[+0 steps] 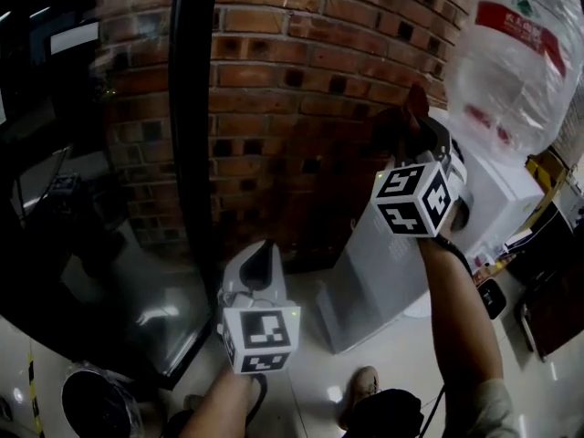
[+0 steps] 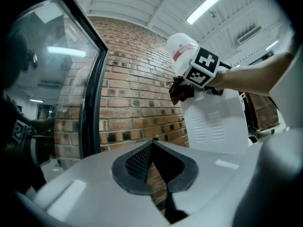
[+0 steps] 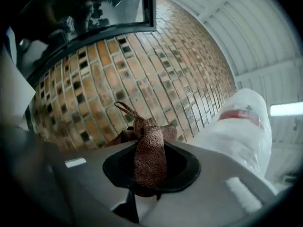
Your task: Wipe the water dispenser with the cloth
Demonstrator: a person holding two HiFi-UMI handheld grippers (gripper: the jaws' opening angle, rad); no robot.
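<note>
Between your right gripper's (image 3: pixel 150 174) jaws, the one brown cloth (image 3: pixel 149 150) is pinched tight. It is raised beside the top of the single white water dispenser (image 1: pixel 383 272) at the right, below its one bottle (image 1: pixel 516 53). Only the right gripper view shows the cloth's loop. Your left gripper's (image 2: pixel 154 164) jaws meet, empty.

We can read no text for certain: the red label (image 1: pixel 522 27) on the big water bottle (image 1: pixel 511 85) atop the water dispenser (image 1: pixel 374 281) bears white print, seen also in the right gripper view, but too blurred for us to make out.
</note>
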